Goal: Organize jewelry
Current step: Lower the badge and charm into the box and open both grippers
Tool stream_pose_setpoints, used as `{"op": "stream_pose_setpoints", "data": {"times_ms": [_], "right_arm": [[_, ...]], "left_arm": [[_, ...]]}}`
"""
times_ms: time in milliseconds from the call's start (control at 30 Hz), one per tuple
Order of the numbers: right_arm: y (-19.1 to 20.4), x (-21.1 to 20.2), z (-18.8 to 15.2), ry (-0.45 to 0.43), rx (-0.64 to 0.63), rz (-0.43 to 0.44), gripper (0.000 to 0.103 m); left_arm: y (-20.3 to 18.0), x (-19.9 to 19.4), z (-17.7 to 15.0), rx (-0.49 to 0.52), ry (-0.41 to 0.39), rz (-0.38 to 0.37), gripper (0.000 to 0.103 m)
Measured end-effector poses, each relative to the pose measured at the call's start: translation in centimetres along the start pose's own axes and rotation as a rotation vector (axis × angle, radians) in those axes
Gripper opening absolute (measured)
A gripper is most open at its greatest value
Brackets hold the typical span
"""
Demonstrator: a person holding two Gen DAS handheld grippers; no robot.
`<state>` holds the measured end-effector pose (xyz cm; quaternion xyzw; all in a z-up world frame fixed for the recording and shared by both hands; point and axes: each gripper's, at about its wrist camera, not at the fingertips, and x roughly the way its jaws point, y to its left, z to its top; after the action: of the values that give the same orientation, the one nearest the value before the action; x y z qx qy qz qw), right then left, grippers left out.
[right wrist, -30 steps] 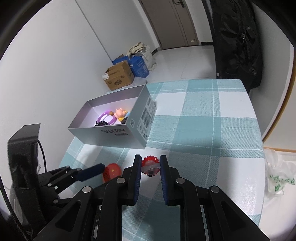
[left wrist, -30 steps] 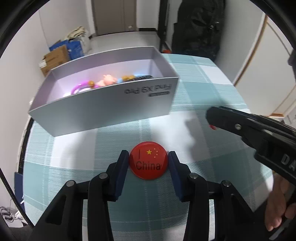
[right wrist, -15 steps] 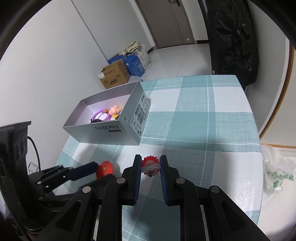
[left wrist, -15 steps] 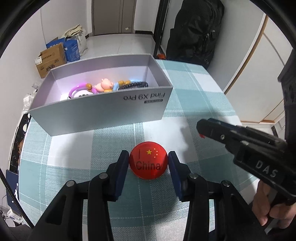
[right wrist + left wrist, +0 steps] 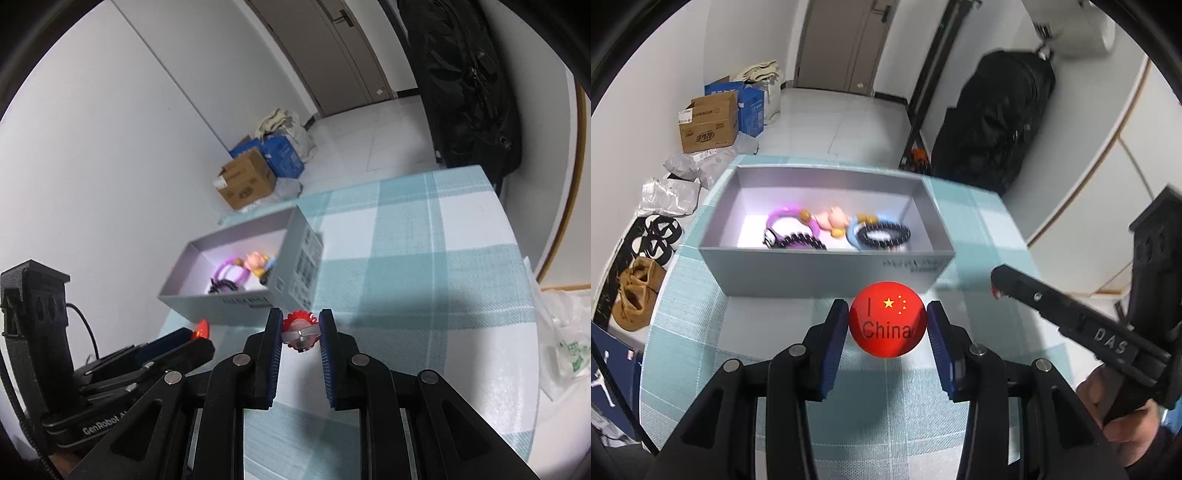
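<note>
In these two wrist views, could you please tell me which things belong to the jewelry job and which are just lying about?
Job:
- left gripper holding red China badge
- right gripper holding red-edged pin
- grey box with bracelets

Lying about:
- cardboard carton
- black bag
- plastic bag

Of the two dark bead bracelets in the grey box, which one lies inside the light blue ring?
The dark bead bracelet on the right, coiled within the light blue ring. The other dark bracelet lies left, overlapping the purple ring in the grey box.

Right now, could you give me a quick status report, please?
Left gripper shut on badge. Right gripper shut on red brooch. Box just ahead, open, nothing blocking.
</note>
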<state>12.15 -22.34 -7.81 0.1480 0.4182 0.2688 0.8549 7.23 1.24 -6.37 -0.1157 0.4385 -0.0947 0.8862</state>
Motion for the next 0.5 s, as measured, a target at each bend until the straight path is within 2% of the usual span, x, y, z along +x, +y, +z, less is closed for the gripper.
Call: {"op": "stream_pose_setpoints", "data": {"times_ms": [300,500], "right_arm": [[2.2,1.1,1.8,-0.021,-0.035,0.076,0.018],[3.1,2.4,3.1,-0.026,-0.044,0.124,0.018]], "left_arm": [[1.0,-1.2,2.0,-0.033,-0.084,-0.081,0.038],[1.6,-1.5,3.3,-0.017,-0.132,-0.092,0.038]]}}
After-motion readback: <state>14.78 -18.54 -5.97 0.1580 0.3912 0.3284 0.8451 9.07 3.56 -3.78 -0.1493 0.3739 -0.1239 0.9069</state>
